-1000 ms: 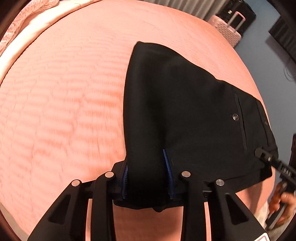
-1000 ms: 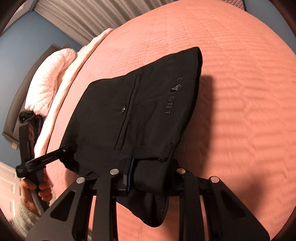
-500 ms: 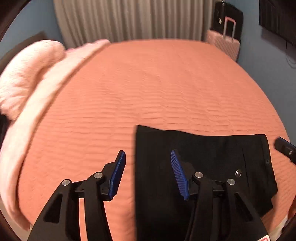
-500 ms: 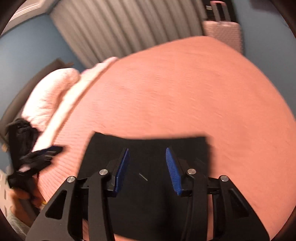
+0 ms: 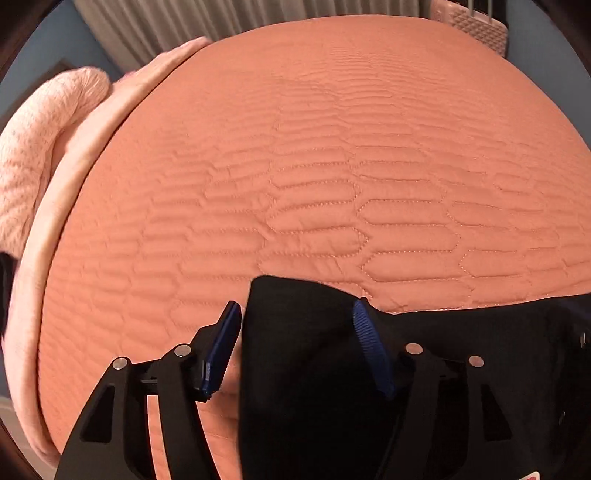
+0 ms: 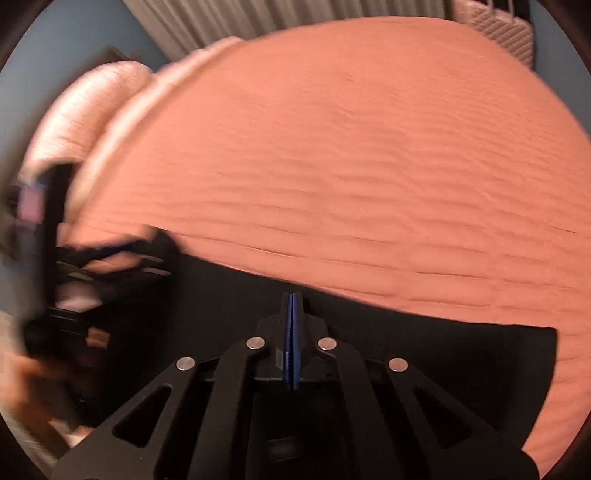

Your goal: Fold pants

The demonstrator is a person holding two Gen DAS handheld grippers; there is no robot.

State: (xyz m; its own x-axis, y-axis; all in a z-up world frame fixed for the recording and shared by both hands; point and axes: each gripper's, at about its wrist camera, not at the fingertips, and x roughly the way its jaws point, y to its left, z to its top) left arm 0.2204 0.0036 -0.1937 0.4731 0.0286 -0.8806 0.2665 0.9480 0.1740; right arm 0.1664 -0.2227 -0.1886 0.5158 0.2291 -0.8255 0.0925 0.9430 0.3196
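Note:
The black pants (image 5: 461,350) lie folded on the orange quilted bed (image 5: 332,166), near its front edge. My left gripper (image 5: 295,332) is open, its blue pads either side of the raised left corner of the pants without closing on it. In the right wrist view the pants (image 6: 461,354) spread as a dark band across the bottom. My right gripper (image 6: 292,332) is shut, its blue pads pressed together with nothing seen between them, just above the cloth. The left gripper and the hand holding it show blurred at the left (image 6: 92,295).
Pink pillows and a folded pink blanket (image 5: 44,166) lie along the bed's left side. A pale pink suitcase (image 5: 469,26) stands beyond the far right corner, before grey curtains (image 5: 221,22). The bed's far half is bare quilt.
Both grippers let go of the pants, which dropped flat on the bed. The left gripper has since come down around the pants' left corner; the right gripper has shut empty.

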